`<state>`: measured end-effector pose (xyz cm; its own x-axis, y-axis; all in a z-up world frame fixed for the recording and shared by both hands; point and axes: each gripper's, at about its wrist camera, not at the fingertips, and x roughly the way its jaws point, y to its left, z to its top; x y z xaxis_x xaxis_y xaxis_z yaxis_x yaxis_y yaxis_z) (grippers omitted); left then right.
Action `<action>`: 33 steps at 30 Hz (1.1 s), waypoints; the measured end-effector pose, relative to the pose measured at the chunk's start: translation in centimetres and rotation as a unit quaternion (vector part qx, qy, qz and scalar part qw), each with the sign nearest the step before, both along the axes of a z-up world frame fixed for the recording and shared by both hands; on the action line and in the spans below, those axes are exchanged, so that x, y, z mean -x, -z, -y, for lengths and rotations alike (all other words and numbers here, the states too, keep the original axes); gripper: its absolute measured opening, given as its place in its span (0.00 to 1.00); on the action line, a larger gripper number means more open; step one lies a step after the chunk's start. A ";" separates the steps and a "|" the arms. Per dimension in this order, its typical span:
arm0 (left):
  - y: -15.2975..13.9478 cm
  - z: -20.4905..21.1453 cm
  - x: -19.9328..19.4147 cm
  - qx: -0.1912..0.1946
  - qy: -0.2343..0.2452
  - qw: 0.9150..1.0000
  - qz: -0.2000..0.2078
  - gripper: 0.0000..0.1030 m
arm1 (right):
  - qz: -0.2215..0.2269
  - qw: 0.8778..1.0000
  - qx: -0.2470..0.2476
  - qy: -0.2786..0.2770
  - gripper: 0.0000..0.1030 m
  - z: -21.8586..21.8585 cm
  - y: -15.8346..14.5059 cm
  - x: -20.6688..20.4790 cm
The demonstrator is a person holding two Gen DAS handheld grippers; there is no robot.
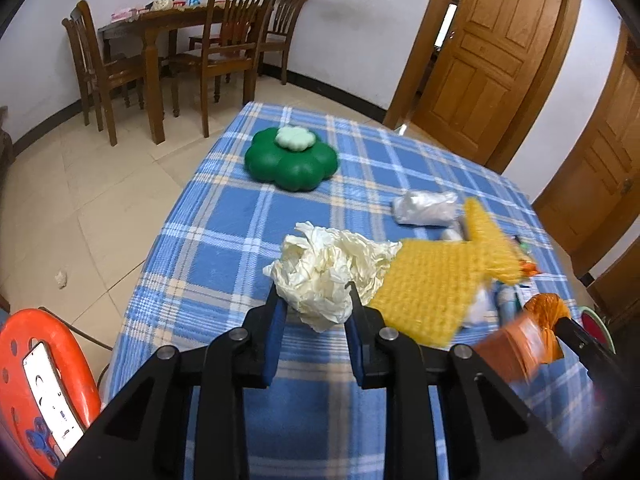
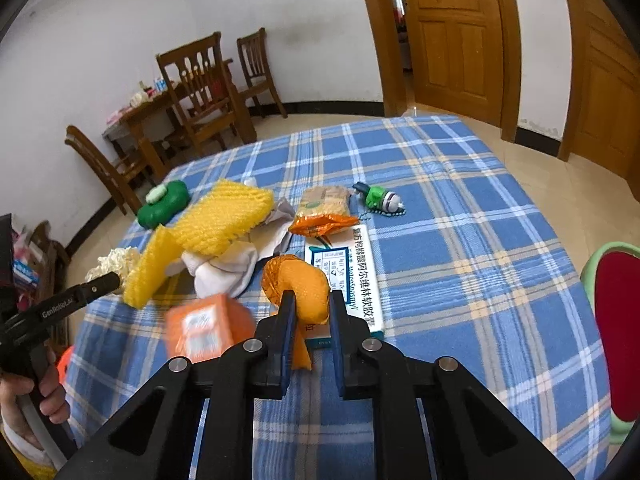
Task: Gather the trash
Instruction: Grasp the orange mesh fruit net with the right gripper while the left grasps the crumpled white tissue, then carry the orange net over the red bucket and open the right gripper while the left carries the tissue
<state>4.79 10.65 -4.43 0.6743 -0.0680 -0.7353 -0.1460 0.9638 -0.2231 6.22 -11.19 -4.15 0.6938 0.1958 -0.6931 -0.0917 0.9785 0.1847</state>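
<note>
- The left tool (image 1: 316,300) pinches a crumpled tissue (image 1: 328,268); both pads press into its near end, so the soft wad should lift whole.
- The right tool (image 2: 310,304) is pressed together on an orange mesh bag (image 2: 298,284), gripped at its bunched end, likely because that gives the firmest hold on limp netting.
- An orange carton (image 2: 204,328) shows blurred just beside the right tool, near the worktop's (image 2: 460,240) near edge; whether it rests there or is moving I cannot tell.
- Under and behind the bag lies a white box (image 2: 348,276) with printed text, flat on the checked cloth.
- A yellow foam net (image 1: 432,284) lies between the two tools, touching the tissue and draped over white wrappers (image 2: 224,270).
- Farther toward the far edge: an orange packet (image 2: 324,224), a biscuit pack (image 2: 324,200) and a green keychain toy (image 2: 378,198).
- The green flower-shaped box (image 1: 292,162) sits apart near the far left corner, probably not trash.
- Judged from this, collecting is early: most of the litter remains on the worktop.
</note>
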 end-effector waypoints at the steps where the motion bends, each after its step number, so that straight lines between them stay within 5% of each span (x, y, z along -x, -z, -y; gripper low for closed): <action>1: -0.4 0.3 0.3 0.000 0.004 1.000 0.005 0.27 | 0.005 1.000 -0.001 0.001 0.15 0.2 -0.3 0.3; 16: -4.9 6.3 2.0 0.005 0.078 0.996 0.044 0.27 | 0.056 0.997 -0.024 0.047 0.15 4.4 -3.9 4.4; 33: -7.1 16.0 1.7 0.003 0.186 0.982 0.044 0.27 | 0.077 0.982 -0.035 0.166 0.15 13.8 -5.1 8.9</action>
